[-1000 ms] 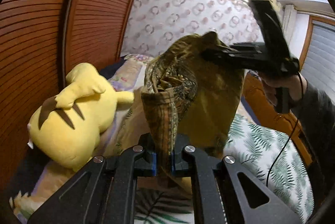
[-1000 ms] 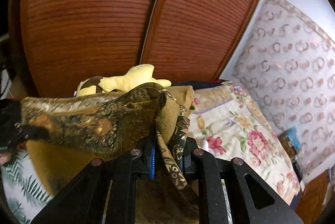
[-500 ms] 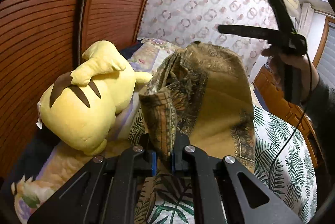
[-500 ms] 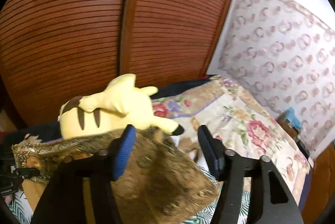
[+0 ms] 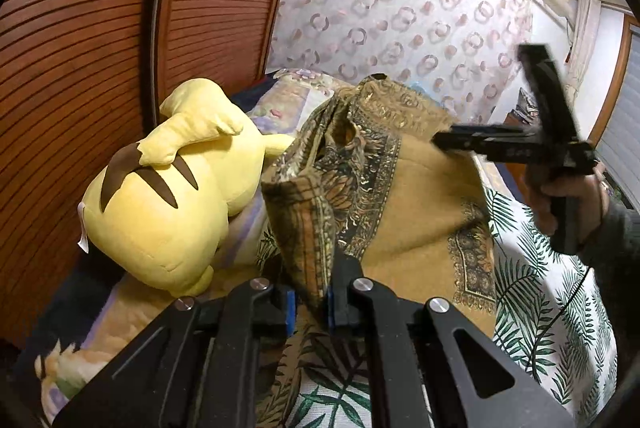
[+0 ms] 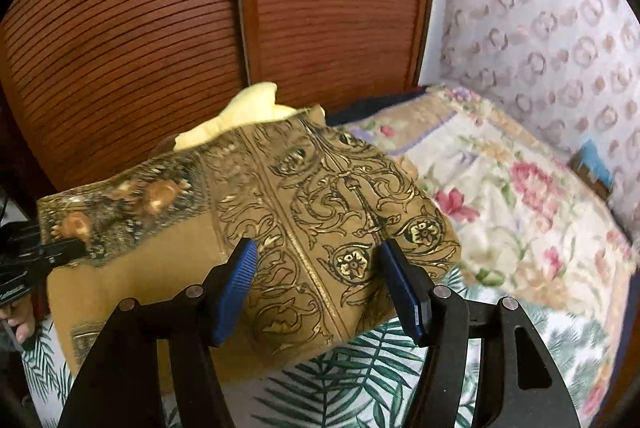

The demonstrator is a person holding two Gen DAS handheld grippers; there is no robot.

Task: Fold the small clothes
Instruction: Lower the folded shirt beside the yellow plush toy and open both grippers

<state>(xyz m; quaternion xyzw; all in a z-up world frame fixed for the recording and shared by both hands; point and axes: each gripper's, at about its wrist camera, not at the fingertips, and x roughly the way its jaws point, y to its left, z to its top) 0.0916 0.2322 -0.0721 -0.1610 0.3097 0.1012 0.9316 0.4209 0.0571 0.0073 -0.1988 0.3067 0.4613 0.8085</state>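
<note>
A small ochre garment (image 5: 412, 212) with a dark ornamental print lies partly draped over the bed. One bunched corner is lifted, and my left gripper (image 5: 310, 292) is shut on it. In the right wrist view the same garment (image 6: 320, 188) spreads out just beyond my right gripper (image 6: 320, 268). Its blue pads (image 6: 236, 280) stand wide apart with nothing pinched between them. The left gripper (image 6: 76, 250) shows at that view's left edge, still clamped on the cloth. From the left wrist view, the right gripper (image 5: 440, 142) hovers over the garment's far side, carried by a hand (image 5: 568, 188).
A big yellow plush toy (image 5: 168, 196) lies on the bed to the left of the garment, against brown louvred doors (image 5: 80, 48). The bed carries a leaf-print sheet (image 5: 540, 288) and a floral quilt (image 6: 520, 208). A patterned wall stands behind.
My right gripper has let go of the garment, opened wide and dropped lower. The released side has fallen onto the bed. The left gripper keeps its hold and has tipped a little.
</note>
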